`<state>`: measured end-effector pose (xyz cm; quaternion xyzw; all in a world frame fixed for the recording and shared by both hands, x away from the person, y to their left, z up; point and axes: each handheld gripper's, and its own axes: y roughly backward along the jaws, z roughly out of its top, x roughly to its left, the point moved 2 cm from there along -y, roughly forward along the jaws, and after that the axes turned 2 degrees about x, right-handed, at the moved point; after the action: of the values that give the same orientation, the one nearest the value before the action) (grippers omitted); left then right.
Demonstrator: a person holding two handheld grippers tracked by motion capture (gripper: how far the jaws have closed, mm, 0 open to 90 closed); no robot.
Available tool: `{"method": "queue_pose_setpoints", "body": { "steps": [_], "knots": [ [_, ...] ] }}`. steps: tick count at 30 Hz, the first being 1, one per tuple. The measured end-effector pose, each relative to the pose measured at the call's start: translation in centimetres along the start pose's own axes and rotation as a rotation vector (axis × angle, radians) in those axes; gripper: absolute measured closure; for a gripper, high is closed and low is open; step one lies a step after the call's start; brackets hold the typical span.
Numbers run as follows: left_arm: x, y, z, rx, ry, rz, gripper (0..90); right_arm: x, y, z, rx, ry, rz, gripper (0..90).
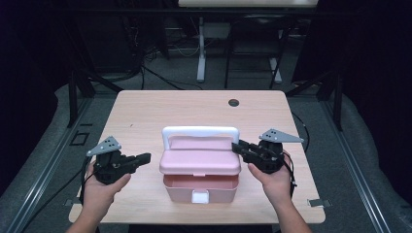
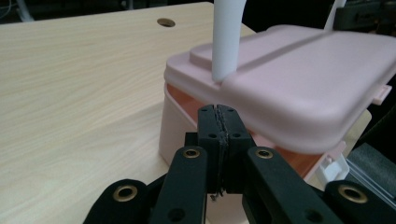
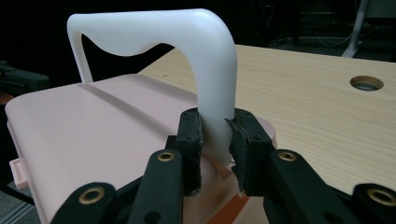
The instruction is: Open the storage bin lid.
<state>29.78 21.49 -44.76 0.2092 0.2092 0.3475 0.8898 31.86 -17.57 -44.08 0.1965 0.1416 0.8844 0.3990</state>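
Pale wooden table [image 1: 145, 111], dark room

Pink box [image 1: 200, 167] with white handle [image 1: 200, 132] upright, mid tabletop [image 1: 145, 111]. Left gripper [image 1: 144, 158] just beside its left end; right gripper [image 1: 236, 146] at handle's right post. Lid slightly raised.

Nothing here can be read. The pink box [image 1: 200, 167] between the two grippers has a plain lid and a plain white handle [image 3: 205, 70], with no label or brand on them. The white latch [image 1: 199, 196] at its front looks blank too, though it is perhaps too small to tell.
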Motion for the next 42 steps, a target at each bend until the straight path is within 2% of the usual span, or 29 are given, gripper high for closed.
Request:
{"method": "queue_pose_setpoints", "body": {
  "steps": [7, 11, 14, 17, 25, 31, 42],
  "knots": [
    [-0.4, -0.4, -1.1, 0.026, 0.000, -0.014, 89.4, -0.1, 0.0, 0.0, -0.001, -0.001, 0.006, 73.7],
    [-0.8, -0.9, -1.5, 0.042, -0.019, -0.025, 89.6, -0.1, 0.0, 0.0, -0.008, -0.002, 0.005, 73.7],
    [-1.2, -1.3, -1.8, 0.055, -0.031, -0.041, 89.6, -0.1, -0.1, 0.0, -0.007, -0.002, 0.004, 73.7],
    [-1.8, -2.0, -2.0, 0.065, -0.026, -0.061, 89.6, -0.1, -0.1, 0.0, -0.006, -0.001, 0.005, 73.7],
    [-3.3, -3.8, -2.0, 0.101, -0.059, -0.109, 89.7, -0.1, 0.0, -0.1, -0.003, -0.001, 0.004, 73.7],
    [-3.8, -4.4, -1.9, 0.106, -0.070, -0.119, 89.6, -0.1, 0.0, -0.3, -0.001, -0.002, 0.006, 73.7],
    [-4.1, -4.3, -1.6, 0.110, -0.080, -0.124, 89.6, -0.1, 0.0, -0.4, 0.005, -0.004, 0.010, 73.6]
  ]
}}
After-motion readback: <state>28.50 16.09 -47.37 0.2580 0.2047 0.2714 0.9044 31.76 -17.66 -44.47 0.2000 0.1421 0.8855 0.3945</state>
